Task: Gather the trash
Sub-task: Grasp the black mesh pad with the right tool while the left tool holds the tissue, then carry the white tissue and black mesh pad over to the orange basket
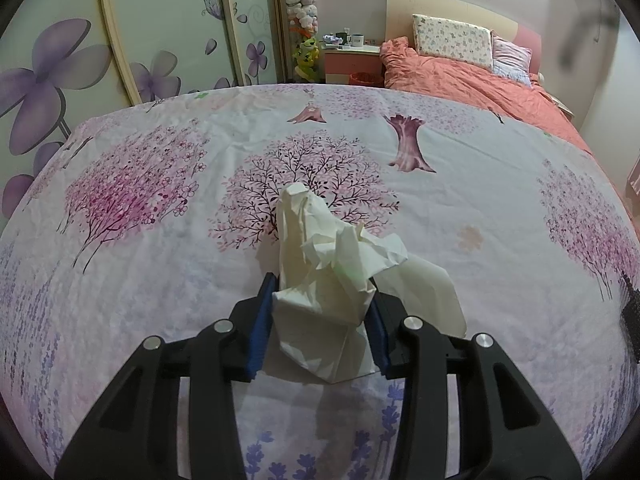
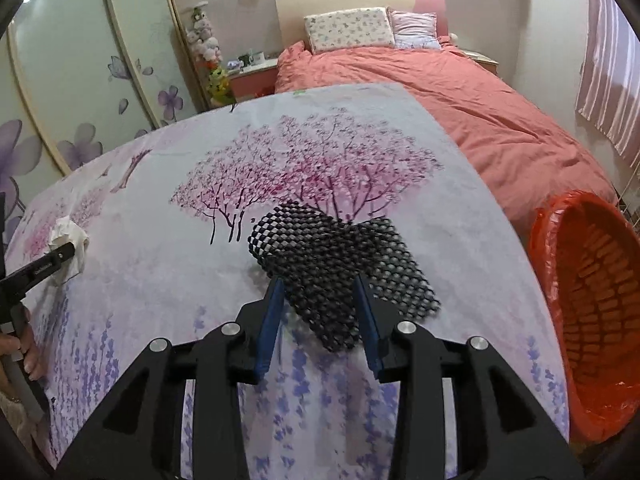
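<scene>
In the left wrist view, my left gripper (image 1: 322, 294) is shut on a crumpled white tissue (image 1: 320, 248), whose folds stick up past the blue pads (image 1: 262, 320). The right wrist view shows that same left gripper (image 2: 64, 252) and tissue (image 2: 70, 234) at the far left. A black mesh net (image 2: 320, 248) lies on the flowered sheet (image 2: 160, 240). My right gripper (image 2: 319, 292) is open and straddles the net's near end, which lies between the blue fingers (image 2: 270, 320). Part of the net spreads out past the right finger.
A red-lined bin (image 2: 592, 320) stands off the sheet's right edge, mouth toward me. Behind it is a bed with a salmon duvet (image 2: 460, 92) and pillows. Flowered wardrobe doors (image 1: 60, 72) line the left. A hand (image 2: 24, 344) holds the left gripper's handle.
</scene>
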The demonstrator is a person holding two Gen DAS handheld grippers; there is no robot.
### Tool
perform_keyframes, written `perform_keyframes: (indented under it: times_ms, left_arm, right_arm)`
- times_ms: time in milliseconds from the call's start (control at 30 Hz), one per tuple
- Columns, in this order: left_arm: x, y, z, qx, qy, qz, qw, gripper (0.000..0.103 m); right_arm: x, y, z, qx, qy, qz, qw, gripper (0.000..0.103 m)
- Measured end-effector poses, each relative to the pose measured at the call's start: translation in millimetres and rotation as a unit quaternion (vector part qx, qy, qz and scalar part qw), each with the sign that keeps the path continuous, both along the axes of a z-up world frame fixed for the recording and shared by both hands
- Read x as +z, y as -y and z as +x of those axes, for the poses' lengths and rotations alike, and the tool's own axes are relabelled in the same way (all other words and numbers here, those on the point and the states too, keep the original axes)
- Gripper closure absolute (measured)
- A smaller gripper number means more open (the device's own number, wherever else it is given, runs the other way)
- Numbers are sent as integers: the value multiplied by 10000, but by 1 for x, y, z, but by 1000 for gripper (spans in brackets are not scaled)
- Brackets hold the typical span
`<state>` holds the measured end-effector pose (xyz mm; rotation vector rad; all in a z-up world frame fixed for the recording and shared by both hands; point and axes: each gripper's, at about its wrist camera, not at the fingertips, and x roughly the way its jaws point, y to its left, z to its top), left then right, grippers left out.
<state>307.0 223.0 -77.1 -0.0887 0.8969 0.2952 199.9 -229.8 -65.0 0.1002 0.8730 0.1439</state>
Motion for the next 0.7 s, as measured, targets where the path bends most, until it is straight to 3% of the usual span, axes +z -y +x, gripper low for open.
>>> perform_keyframes:
  times_ms: [100, 200, 233, 500, 700]
  left_arm:
    - [0, 0, 0, 0, 2, -3, 10000, 62]
    - [0, 1, 0, -21, 20, -29, 10000, 64]
    - [1, 2, 0, -34, 29, -37, 10000, 65]
    - [12, 13, -15, -420, 282, -248, 9984, 66]
    - [38, 46, -29, -853, 595, -289, 9942, 66]
  right_arm:
    - [-4, -6, 5, -1, -37, -154, 9999, 69]
    - [-2, -8, 4, 89, 17, -196, 9998, 95]
    - [0, -6, 2, 77, 18, -161, 9998, 96]
    - [30, 25, -21, -123, 394, 297, 9987, 97]
    - [51, 37, -37, -189, 663, 485, 9964, 97]
